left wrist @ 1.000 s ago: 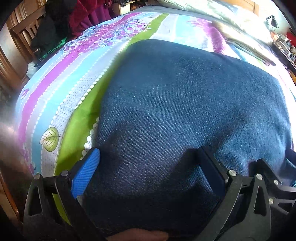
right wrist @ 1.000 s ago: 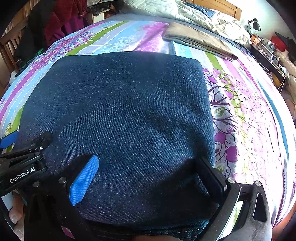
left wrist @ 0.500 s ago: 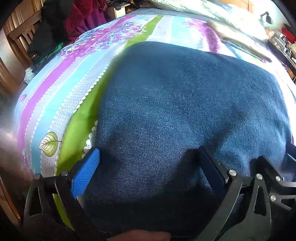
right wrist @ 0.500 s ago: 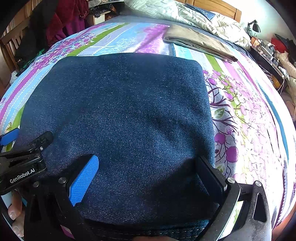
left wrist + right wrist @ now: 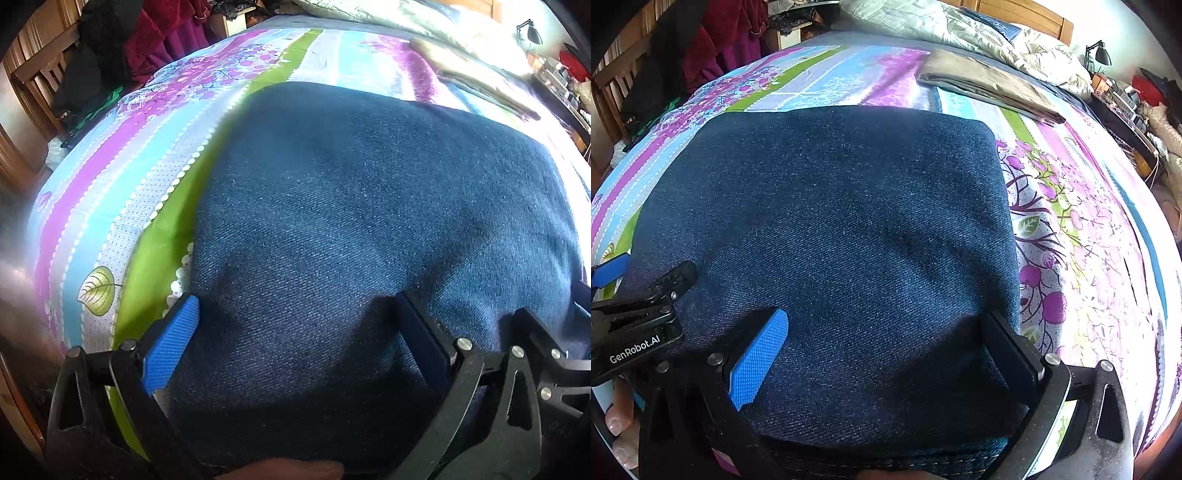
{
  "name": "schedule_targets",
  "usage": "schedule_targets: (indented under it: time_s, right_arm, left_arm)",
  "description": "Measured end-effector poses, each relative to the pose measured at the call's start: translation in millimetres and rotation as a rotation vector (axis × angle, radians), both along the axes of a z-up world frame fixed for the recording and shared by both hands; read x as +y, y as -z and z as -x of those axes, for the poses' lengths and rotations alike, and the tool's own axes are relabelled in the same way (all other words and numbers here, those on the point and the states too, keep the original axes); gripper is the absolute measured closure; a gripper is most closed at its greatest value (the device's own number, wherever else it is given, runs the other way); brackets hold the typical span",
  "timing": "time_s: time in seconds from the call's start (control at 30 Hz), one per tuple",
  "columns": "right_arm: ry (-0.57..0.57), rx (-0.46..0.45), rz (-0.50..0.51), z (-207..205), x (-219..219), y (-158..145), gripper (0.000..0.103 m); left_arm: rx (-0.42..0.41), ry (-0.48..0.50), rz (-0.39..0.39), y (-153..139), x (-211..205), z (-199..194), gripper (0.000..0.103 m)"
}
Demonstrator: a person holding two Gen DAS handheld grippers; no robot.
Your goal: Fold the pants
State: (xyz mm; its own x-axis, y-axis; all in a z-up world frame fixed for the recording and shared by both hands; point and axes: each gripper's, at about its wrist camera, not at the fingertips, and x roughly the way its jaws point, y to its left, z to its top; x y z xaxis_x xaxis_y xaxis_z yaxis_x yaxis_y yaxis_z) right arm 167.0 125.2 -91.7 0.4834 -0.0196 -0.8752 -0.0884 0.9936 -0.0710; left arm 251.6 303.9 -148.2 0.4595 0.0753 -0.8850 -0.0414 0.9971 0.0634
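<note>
Pants [image 5: 831, 236], dark blue denim folded into a thick rectangle, lie on the bed [image 5: 1089, 229] near its foot edge, over a striped and flowered sheet. At 6 o'clock in each wrist view the near edge of the denim sits between spread fingers: the left gripper [image 5: 295, 343] and the right gripper [image 5: 886, 343] both stand wide apart, straddling the cloth without pinching it. In the right wrist view the left gripper shows at 8 o'clock, resting on the denim's left side. At 1 o'clock beyond the pants lies a folded tan garment [image 5: 986, 85], well apart, with a rumpled quilt [image 5: 960, 29] behind it. Dark and red clothes [image 5: 713, 48] hang at 11 o'clock; a desk lamp [image 5: 1099, 55] stands at 2 o'clock.
</note>
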Motion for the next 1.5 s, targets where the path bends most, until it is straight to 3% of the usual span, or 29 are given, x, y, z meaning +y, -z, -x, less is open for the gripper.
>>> schedule_targets:
  time_s: [1.5]
  right_arm:
    - [-0.005, -0.008, 0.000, -0.2, 0.4, 0.6, 0.000]
  left_arm:
    - [-0.003, 0.003, 0.001, 0.5, -0.4, -0.2, 0.000]
